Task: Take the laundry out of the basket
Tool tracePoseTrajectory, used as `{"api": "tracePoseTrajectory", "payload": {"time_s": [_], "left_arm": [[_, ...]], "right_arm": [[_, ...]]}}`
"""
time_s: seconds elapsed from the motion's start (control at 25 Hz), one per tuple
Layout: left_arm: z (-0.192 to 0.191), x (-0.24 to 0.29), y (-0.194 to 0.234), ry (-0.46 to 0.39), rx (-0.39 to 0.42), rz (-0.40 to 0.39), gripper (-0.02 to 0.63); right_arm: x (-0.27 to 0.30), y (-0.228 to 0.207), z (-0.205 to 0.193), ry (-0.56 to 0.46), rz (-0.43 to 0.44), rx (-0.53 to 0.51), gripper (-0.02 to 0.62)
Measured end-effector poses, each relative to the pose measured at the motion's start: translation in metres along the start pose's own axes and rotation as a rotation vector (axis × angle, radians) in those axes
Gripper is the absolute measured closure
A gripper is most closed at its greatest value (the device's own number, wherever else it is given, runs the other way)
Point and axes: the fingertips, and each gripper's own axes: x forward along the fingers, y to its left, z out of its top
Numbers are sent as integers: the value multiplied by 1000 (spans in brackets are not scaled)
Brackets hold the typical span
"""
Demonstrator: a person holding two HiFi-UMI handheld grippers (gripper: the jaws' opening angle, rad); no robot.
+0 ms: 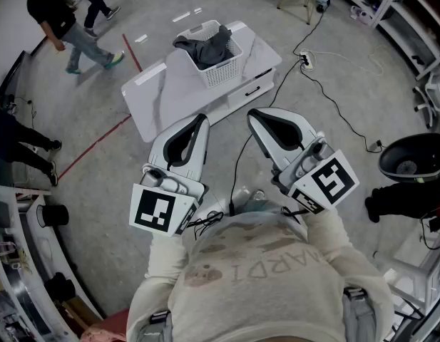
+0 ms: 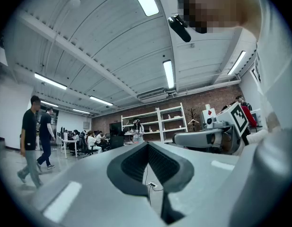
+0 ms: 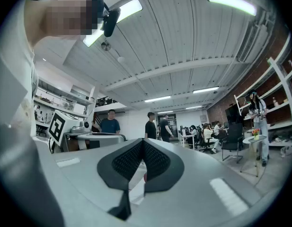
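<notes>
Probably lab-office, shelving [image 2: 170, 120], seated workers [image 2: 92, 141]

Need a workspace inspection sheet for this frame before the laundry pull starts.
Surface: white table, marble-look top, on a concrete floor.
Job's things: white laundry basket on the table's far end; dark laundry heaped inside, untouched.
Clutter: nothing seen on the table.
Grippers: left gripper and right gripper both shut, empty, held near the chest, short of the table.
Cables: power strip and black cable on the floor right of the table.
Surroundings: person walking far left; red floor line; shelving at right.
</notes>
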Motion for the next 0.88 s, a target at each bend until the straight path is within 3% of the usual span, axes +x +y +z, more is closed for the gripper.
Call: {"api": "tracePoseTrajectory", "payload": {"time_s": [0.72,0.88], "left_arm": [[-1,45,-25,0,25,38,606],[-1,55,-26,1,33,57,606]], "right_arm": [[-21,-47,1,-22,48,-5,569],[-23,-63,1,-49,57,55,568]]}}
